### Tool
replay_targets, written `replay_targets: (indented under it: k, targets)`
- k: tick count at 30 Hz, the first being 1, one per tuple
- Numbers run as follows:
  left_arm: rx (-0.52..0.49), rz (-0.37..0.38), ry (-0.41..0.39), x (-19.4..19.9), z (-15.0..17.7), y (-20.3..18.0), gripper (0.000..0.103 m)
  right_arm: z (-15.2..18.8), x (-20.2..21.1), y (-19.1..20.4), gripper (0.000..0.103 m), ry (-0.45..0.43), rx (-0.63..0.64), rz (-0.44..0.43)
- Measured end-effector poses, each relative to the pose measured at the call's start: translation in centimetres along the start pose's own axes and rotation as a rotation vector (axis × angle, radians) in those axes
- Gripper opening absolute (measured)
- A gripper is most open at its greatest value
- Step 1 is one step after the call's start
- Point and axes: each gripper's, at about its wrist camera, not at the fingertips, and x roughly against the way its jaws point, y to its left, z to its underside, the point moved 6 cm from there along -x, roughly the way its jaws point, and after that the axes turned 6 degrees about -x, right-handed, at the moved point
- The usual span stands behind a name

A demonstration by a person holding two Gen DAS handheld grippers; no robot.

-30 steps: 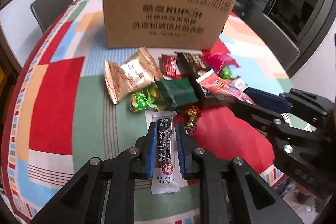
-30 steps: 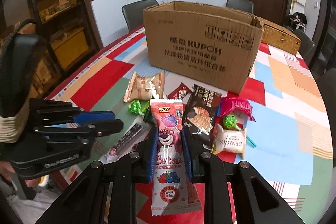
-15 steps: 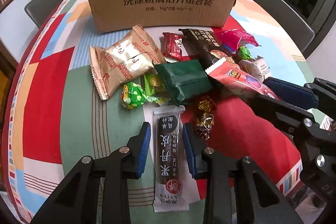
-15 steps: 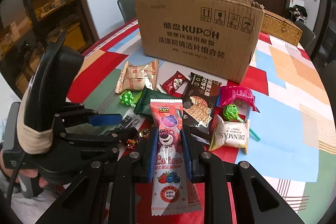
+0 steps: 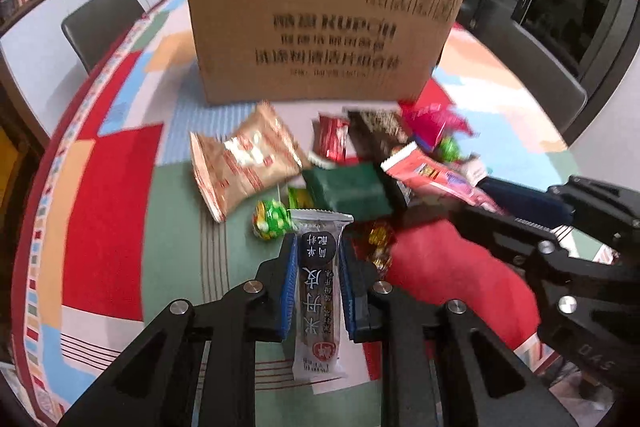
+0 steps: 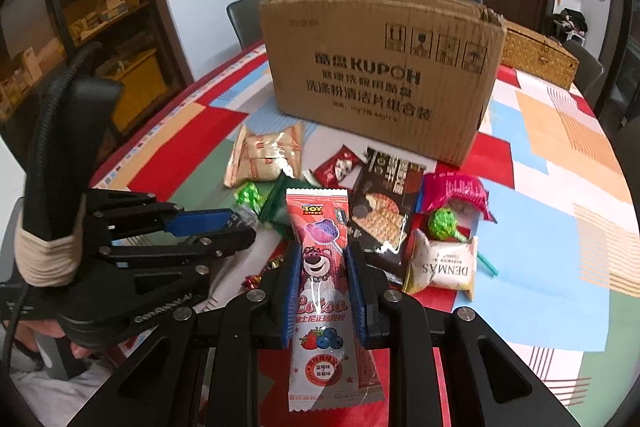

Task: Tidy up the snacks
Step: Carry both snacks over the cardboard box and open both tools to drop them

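Observation:
My left gripper (image 5: pixel 318 267) has its jaws closing on a dark snack bar (image 5: pixel 318 291) in a clear wrapper; the blue pads press both its sides and it hangs just above the table. My right gripper (image 6: pixel 323 267) is shut on a pink Lotso candy packet (image 6: pixel 322 283), held above the snack pile. Each gripper also shows in the other's view: the right gripper (image 5: pixel 460 203) at right, the left gripper (image 6: pixel 240 227) at left. Behind the pile stands an open-topped cardboard box (image 6: pixel 380 67).
Loose snacks lie before the box: a gold packet (image 5: pixel 244 163), a green pack (image 5: pixel 348 187), a dark biscuit pack (image 6: pixel 384 203), a white Denmas packet (image 6: pixel 448 267), lollipops and foil candies. A wicker basket (image 6: pixel 536 55) and chairs stand beyond the patchwork tablecloth (image 5: pixel 112 211).
Half a second ago the left jaws stood apart around the bar, low near the pile; now they grip it again and have drawn back and up. The right gripper has held still.

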Motion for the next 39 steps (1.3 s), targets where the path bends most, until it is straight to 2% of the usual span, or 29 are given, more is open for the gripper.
replay_targets:
  k: [10, 22, 31, 39]
  targets:
    - [-0.011, 0.006, -0.167, 4.7, -4.2, 0.2, 0.021, -3.2, 2.9, -0.1, 0.023, -0.106, -0.001, 0.013]
    - [-0.045, -0.013, -0.338, 8.3, -10.3, 0.8, 0.021, -9.1, 6.0, -0.9, 0.023, -0.271, 0.006, 0.048]
    - [-0.095, -0.049, -0.458, 10.4, -16.2, 1.4, 0.021, -14.4, 7.3, -1.9, 0.023, -0.371, -0.011, 0.065]
    - [-0.111, -0.051, -0.465, 9.1, -21.5, 2.5, 0.021, -19.1, 5.9, -3.6, 0.023, -0.385, -0.039, 0.052]
